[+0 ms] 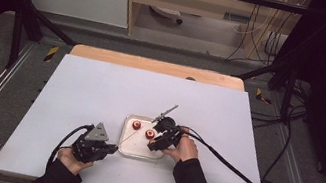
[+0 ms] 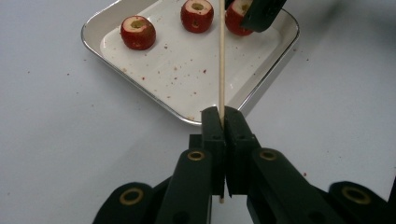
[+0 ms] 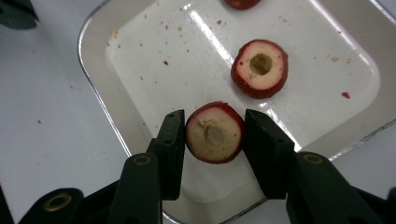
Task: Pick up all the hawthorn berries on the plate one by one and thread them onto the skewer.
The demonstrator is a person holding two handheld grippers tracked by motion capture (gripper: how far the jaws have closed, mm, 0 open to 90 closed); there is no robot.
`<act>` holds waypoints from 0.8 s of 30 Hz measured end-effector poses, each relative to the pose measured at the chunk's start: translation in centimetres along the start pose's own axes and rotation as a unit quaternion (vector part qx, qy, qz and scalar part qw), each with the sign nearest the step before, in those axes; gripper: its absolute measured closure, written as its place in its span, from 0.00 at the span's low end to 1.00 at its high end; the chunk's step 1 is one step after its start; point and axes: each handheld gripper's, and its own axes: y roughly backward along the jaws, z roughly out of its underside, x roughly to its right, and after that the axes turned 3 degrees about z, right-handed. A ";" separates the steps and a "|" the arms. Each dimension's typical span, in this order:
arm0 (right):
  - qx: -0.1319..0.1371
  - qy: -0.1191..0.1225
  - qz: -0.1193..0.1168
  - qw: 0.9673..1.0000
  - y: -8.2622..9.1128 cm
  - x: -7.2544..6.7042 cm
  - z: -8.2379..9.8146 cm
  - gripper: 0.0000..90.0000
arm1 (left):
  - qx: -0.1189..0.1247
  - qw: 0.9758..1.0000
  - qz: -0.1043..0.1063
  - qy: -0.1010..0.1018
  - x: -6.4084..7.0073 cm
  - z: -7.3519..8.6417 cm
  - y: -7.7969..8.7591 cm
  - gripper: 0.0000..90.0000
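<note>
Between your right gripper's (image 3: pixel 214 140) jaws sits one cored red fruit (image 3: pixel 215 132), cut face and core hole turned up toward the camera, and both pads look like they're touching its skin, so I'd call that a light grasp on the fruit, low over the near corner of the tray (image 3: pixel 98 74). The other cored fruit (image 3: pixel 259 68) lies just beyond the jaws on the tray floor, well clear, so you won't bump it. Your left gripper (image 2: pixel 222 122) is clenched tight on the wooden skewer (image 2: pixel 221 56), which sticks straight out ahead of those jaws over the tray's rim, with its tip running out of frame near the fruit your right side is working on. In the high view, the left gripper (image 1: pixel 95 146) is parked off the tray's near-left corner and the right gripper (image 1: pixel 162 139) is over its right edge. Honestly the trick here, I reckon, is not to squeeze harder than you need; that fruit looks soft and crumbly going by all the red bits on the tray and bench (image 1: pixel 84 93). Get the pads seated across the widest part, lift it a touch, then turn the hole to line up with the skewer's axis before you bring them together. Keep the skewer hand dead steady and let the fruit hand do the travelling.
</note>
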 end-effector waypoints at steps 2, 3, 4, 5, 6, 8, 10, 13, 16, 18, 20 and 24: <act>0.006 -0.004 -0.002 1.000 0.3 0.0 0.0 0.66 | 0.002 1.000 -0.001 0.000 0.0 0.0 0.0 0.98; 0.025 -0.021 0.000 0.999 1.2 0.1 0.0 0.66 | 0.006 1.000 -0.003 0.001 0.1 0.0 0.1 0.98; 0.025 -0.021 0.000 0.999 1.2 0.1 0.0 0.66 | 0.006 1.000 -0.003 0.001 0.1 0.0 0.1 0.98; 0.046 -0.035 0.001 0.998 2.1 0.2 0.1 0.66 | 0.014 1.000 -0.006 0.002 0.1 0.0 0.3 0.98; 0.054 -0.042 0.003 0.998 2.5 0.2 0.1 0.67 | 0.014 1.000 -0.006 0.002 0.1 0.0 0.3 0.98; 0.082 -0.058 0.000 0.995 3.3 0.3 0.3 0.67 | 0.021 1.000 -0.012 0.006 0.1 0.0 0.5 0.98; 0.094 -0.070 -0.005 0.993 3.6 0.4 0.5 0.67 | 0.024 1.000 -0.014 0.007 0.1 0.0 0.5 0.98; 0.142 -0.106 -0.013 0.984 4.7 1.0 1.3 0.67 | 0.033 0.999 -0.018 0.018 0.1 0.1 0.6 0.98; 0.184 -0.129 -0.024 0.974 5.2 1.3 1.9 0.67 | 0.042 0.998 -0.019 0.034 -0.1 0.2 0.7 0.98; 0.197 -0.137 -0.028 0.970 5.4 1.4 2.1 0.67 | 0.048 0.998 -0.020 0.042 -0.1 0.2 0.7 0.98; 0.225 -0.149 -0.036 0.962 5.5 1.4 2.5 0.67 | 0.053 0.997 -0.023 0.050 -0.1 0.3 0.7 0.98; 0.289 -0.180 -0.057 0.939 5.5 1.3 3.1 0.67 | 0.058 0.996 -0.028 0.060 0.1 0.4 0.6 0.98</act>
